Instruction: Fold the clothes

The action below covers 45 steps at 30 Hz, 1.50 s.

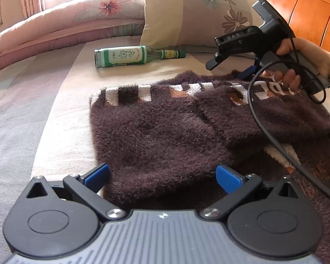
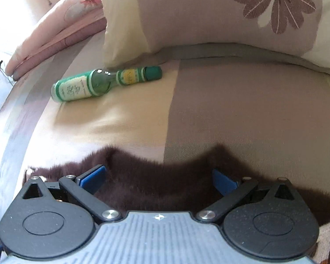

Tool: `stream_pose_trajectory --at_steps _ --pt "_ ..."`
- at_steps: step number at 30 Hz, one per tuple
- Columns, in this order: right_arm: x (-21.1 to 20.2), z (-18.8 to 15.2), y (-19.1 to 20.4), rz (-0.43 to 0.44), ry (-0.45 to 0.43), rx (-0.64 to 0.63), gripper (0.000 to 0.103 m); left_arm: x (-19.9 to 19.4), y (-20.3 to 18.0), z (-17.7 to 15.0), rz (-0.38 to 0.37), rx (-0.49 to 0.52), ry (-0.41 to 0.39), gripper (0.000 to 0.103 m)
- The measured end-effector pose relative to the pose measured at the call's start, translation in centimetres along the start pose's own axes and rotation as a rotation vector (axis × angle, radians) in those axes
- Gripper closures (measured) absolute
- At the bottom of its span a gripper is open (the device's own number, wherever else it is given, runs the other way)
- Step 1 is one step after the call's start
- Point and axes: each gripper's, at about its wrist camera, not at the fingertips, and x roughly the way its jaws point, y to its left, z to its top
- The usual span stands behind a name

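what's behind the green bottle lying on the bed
Behind the green bottle stands a flowered pillow, its lower corner close to the bottle's neck. To its left lies a folded pink quilt. What sits behind the pillow and quilt is mostly covered.

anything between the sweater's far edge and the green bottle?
Nothing: only bare striped bedsheet lies between the sweater and the bottle. Both wrist views show it.
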Motion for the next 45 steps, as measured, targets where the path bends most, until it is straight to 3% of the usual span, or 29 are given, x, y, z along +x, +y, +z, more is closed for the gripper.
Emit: stream_pose_trajectory --at_steps 8,11,19,24,28,30,33,37,39,43,45 --pt "-2.3 -1.4 0.2 -0.146 -0.008 -0.116 0.000 0.0 -0.1 0.0 0.007 0.001 0.002 0.001" --pt "-0.9 -1.2 -1.6 -0.142 -0.009 -0.078 0.000 0.0 0.0 0.2 0.007 -0.001 0.003 0.001" --pt "-8.5 -2.5 -1.3 -0.107 -0.097 -0.062 0.000 -1.1 -1.1 0.4 -0.009 0.031 -0.004 0.001" --pt "-16.6 -8.6 -2.0 -0.091 -0.106 -0.070 0.000 -3.1 -3.6 0.3 -0.051 0.087 -0.019 0.001" --pt "-19.2 -16.3 -3.3 -0.138 -0.005 -0.115 0.000 -5.1 -6.1 -1.4 -0.110 0.114 0.048 0.001" --pt "-19.9 -20.2 -3.9 -0.185 0.026 -0.130 0.000 -6.7 -7.2 -2.8 -0.121 0.134 0.071 0.001" --pt "-20.9 -24.9 -4.1 -0.161 0.023 -0.105 0.000 -9.1 -8.9 -4.9 -0.109 0.166 0.093 0.001" --pt "-20.2 -28.5 -2.6 -0.145 0.016 -0.140 0.000 -11.4 -11.1 -7.4 -0.112 0.202 0.101 0.001" --pt "-19.8 -30.3 -1.8 -0.138 0.013 -0.159 0.000 -11.3 -11.9 -8.4 -0.131 0.203 0.104 0.001" --pt "-19.0 -33.8 -0.3 -0.123 0.007 -0.196 0.000 -8.5 -12.3 -10.0 -0.185 0.115 0.244 0.001" --pt "-18.6 -35.3 0.2 -0.135 -0.028 -0.217 0.000 -8.7 -12.4 -10.6 -0.166 0.120 0.191 0.001"
